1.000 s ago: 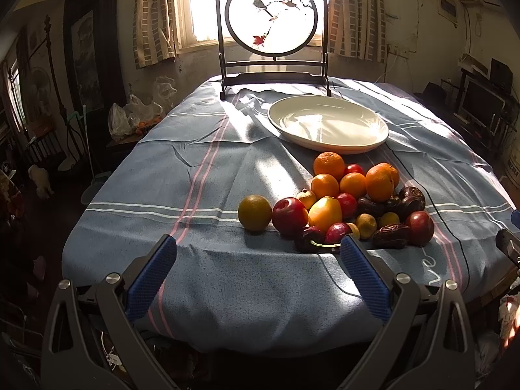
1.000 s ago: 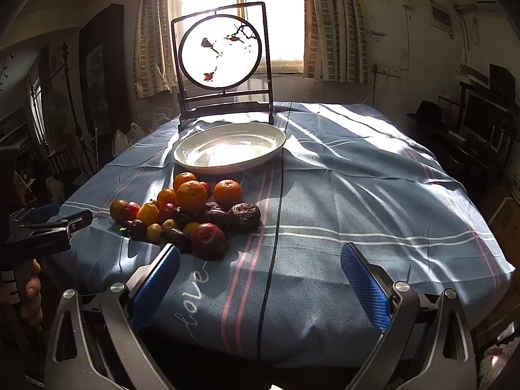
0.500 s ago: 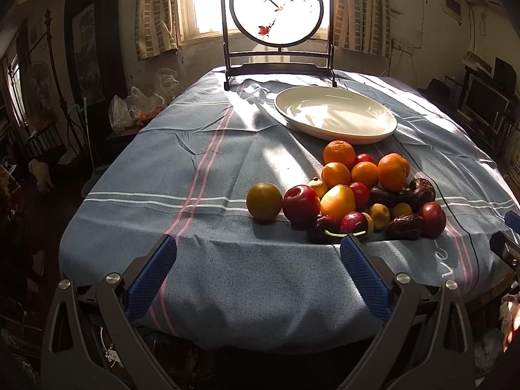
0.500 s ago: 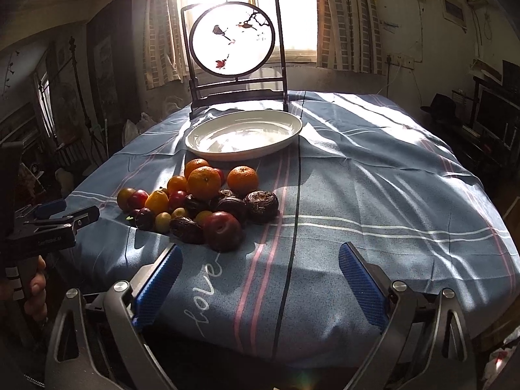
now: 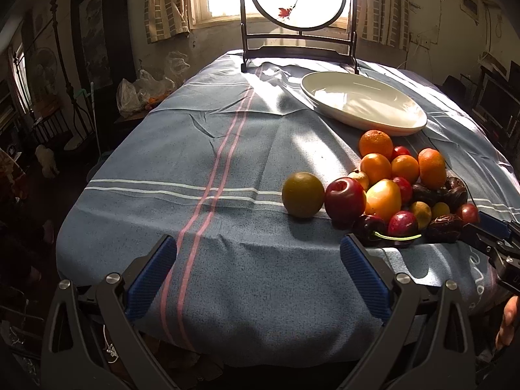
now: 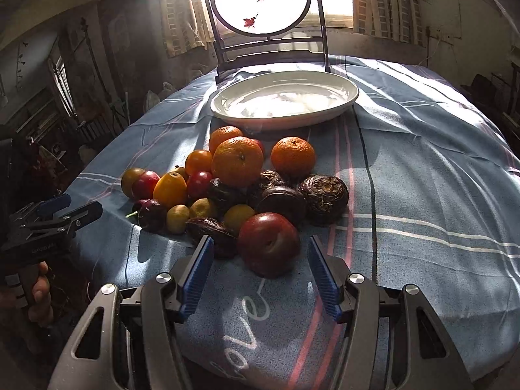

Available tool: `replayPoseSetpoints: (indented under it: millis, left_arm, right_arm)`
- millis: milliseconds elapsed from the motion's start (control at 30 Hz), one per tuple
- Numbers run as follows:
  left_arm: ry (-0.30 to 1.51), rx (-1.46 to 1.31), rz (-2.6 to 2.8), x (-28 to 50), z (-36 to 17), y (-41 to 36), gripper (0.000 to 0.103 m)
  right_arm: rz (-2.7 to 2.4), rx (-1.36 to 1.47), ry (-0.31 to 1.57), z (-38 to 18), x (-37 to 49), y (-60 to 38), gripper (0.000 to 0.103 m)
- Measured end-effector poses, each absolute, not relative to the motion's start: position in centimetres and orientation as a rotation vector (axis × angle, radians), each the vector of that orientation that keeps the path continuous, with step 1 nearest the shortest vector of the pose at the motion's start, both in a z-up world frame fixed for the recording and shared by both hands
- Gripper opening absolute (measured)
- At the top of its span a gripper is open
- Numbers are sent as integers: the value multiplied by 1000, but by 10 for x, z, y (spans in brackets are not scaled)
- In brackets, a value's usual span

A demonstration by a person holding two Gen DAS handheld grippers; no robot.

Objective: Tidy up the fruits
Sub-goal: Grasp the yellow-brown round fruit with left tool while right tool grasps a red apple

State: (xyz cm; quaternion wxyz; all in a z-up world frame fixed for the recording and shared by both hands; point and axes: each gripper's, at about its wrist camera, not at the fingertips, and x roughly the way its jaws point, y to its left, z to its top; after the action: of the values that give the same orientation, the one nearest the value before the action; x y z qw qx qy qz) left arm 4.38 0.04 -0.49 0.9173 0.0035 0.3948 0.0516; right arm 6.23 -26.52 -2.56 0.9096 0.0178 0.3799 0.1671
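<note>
A pile of fruit lies on the blue striped tablecloth [image 5: 208, 149]: oranges [image 6: 237, 161], a red apple [image 5: 344, 200], a green-brown round fruit [image 5: 303, 194], a yellow fruit [image 5: 383, 199], dark wrinkled fruits [image 6: 323, 190] and small plums. A dark red plum [image 6: 269, 243] is the nearest in the right wrist view. My right gripper [image 6: 260, 276] is open, narrowed, just in front of that plum, not touching it. My left gripper [image 5: 258, 271] is wide open and empty over the near table edge, left of the pile. An empty white oval plate [image 6: 284, 99] stands behind the pile.
A round painted screen on a dark stand [image 5: 297, 16] stands at the table's far edge by the window. Plastic bags [image 5: 143, 89] sit on furniture to the left. The left gripper also shows in the right wrist view [image 6: 55, 217]. The right gripper shows at right in the left wrist view [image 5: 494, 237].
Both grippers have moved forward toward the fruit. The right gripper's jaws have narrowed and now frame the dark red plum. The left gripper stays wide open.
</note>
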Motion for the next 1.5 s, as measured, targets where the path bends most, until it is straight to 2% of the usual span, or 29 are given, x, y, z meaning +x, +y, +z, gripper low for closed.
replayPoseSetpoints:
  millis: [133, 233, 500, 567, 633, 767, 900, 1000, 1133, 1300, 1400, 1433, 1500]
  left_arm:
    - [809, 42, 146, 61, -11, 5, 98]
    - [824, 66, 115, 73, -16, 5, 98]
    - [833, 137, 29, 95, -29, -6, 97]
    - [822, 154, -4, 94, -30, -8, 89]
    - [839, 168, -49, 96, -33, -11, 73]
    - [822, 178, -90, 95, -35, -13, 66]
    - [817, 186, -141, 94, -35, -17, 52]
    - [817, 188, -191, 91, -35, -20, 35]
    - [822, 155, -204, 90, -35, -17, 35]
    - [815, 125, -210, 84, -33, -14, 35]
    - [810, 133, -206, 81, -32, -16, 35]
    - [810, 128, -207, 80, -32, -15, 35]
    - [808, 115, -210, 78, -30, -13, 35]
  right_arm:
    - [354, 28, 774, -24, 62, -264, 57]
    - [348, 17, 753, -22, 58, -266, 41]
    - [393, 72, 766, -24, 60, -278, 43]
    - [402, 67, 762, -24, 58, -277, 47]
    - [409, 64, 755, -24, 57, -276, 48]
    - [408, 58, 754, -23, 58, -274, 49]
    - [409, 54, 753, -23, 59, -272, 52]
    - [403, 55, 753, -23, 59, -273, 50]
    - [386, 69, 752, -23, 59, -277, 38]
    - [400, 96, 749, -23, 58, -282, 37]
    - [410, 75, 745, -22, 56, -280, 42]
    - [420, 77, 742, -21, 55, -280, 49]
    - [408, 58, 726, -20, 54, -277, 51]
